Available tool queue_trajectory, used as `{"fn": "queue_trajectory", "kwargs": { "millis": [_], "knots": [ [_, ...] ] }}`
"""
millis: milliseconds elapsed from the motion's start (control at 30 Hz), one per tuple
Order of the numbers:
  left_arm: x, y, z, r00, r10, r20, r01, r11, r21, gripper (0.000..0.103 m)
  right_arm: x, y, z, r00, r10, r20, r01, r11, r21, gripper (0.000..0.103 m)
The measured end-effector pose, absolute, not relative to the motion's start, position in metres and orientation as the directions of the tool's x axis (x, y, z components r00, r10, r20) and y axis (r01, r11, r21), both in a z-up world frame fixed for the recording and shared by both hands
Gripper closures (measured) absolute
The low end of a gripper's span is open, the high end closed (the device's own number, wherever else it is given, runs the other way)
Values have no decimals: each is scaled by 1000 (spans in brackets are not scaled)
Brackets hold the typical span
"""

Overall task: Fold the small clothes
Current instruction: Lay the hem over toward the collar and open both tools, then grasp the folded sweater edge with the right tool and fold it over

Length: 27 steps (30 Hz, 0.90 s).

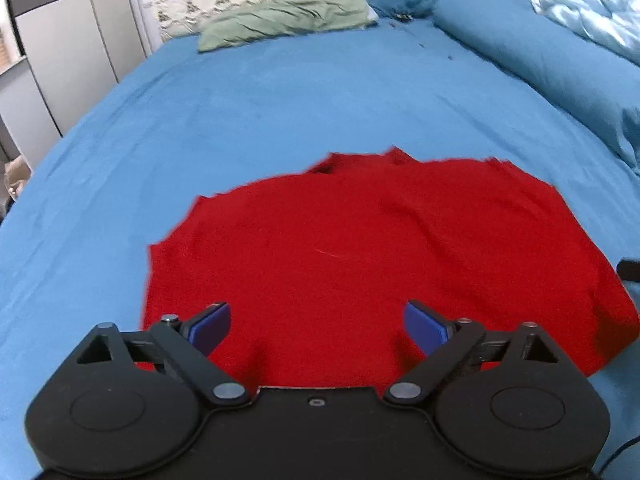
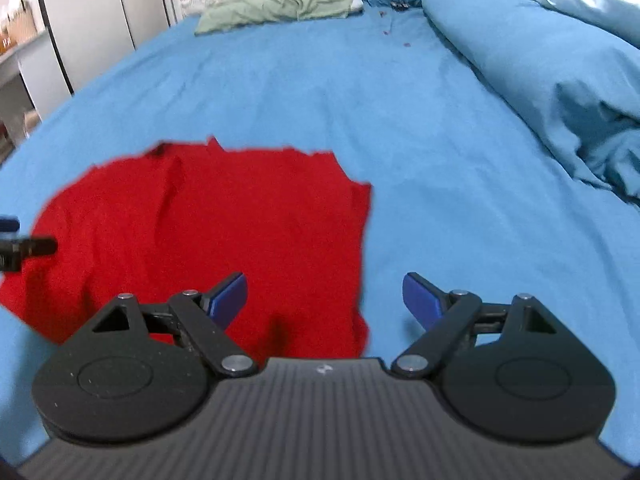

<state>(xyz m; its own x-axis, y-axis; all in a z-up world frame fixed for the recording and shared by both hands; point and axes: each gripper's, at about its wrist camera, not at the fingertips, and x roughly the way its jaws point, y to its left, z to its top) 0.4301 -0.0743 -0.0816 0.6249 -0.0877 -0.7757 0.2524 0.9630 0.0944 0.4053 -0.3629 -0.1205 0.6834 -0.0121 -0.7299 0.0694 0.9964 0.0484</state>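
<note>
Hovering spread and empty, left gripper [image 1: 316, 326] sat nearer, red garment [image 1: 360, 248] directly ahead; right gripper [image 2: 324, 300] straddled its edge.

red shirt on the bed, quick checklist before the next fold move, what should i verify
1. Left gripper empty, jaws open: ok.
2. Right gripper empty, jaws open: ok.
3. Red garment lies spread on the blue sheet: ok, though shallow wrinkles run across it.
4. Right gripper lined up over the garment's right edge: ok, one finger is over cloth, the other over sheet.
5. Bare sheet beyond the garment for folding: ok; the green cloth and the duvet lie apart from it.
6. Garment's near hem: cannot tell, the gripper bodies hide it.
</note>
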Motion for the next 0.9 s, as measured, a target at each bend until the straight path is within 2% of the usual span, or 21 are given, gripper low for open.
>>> {"fn": "queue_trajectory", "kwargs": {
  "millis": [67,200,367,433,500,533,567,667,900],
  "knots": [
    [429,-85,-89,613,-97,-784,270,959,92,7,399,-368,-134,664,-24,-747,84,996,43,5],
    [428,-103,-104,607,-83,-791,304,943,134,7,398,-370,-163,628,-34,-778,87,996,26,25],
    [439,-110,-114,602,-78,-795,296,946,131,7,399,-371,-178,647,-12,-763,103,992,72,25],
    [445,-110,-117,592,-63,-803,284,950,134,7,401,-370,-181,653,5,-758,98,991,90,30],
    [453,-110,-123,582,-45,-812,276,950,145,7,402,-367,-181,651,31,-758,67,993,98,48],
    [457,-111,-125,574,-32,-818,273,949,155,7,403,-365,-181,649,43,-760,51,994,99,51],
    [459,-111,-128,568,-21,-822,271,949,163,7,404,-364,-180,646,55,-761,37,994,103,62],
    [463,-107,-134,559,-13,-829,261,952,161,7,406,-364,-174,634,80,-769,33,991,131,77],
    [467,-100,-141,546,-29,-837,265,954,140,5,407,-379,-143,654,149,-742,91,958,273,79]
  ]
}}
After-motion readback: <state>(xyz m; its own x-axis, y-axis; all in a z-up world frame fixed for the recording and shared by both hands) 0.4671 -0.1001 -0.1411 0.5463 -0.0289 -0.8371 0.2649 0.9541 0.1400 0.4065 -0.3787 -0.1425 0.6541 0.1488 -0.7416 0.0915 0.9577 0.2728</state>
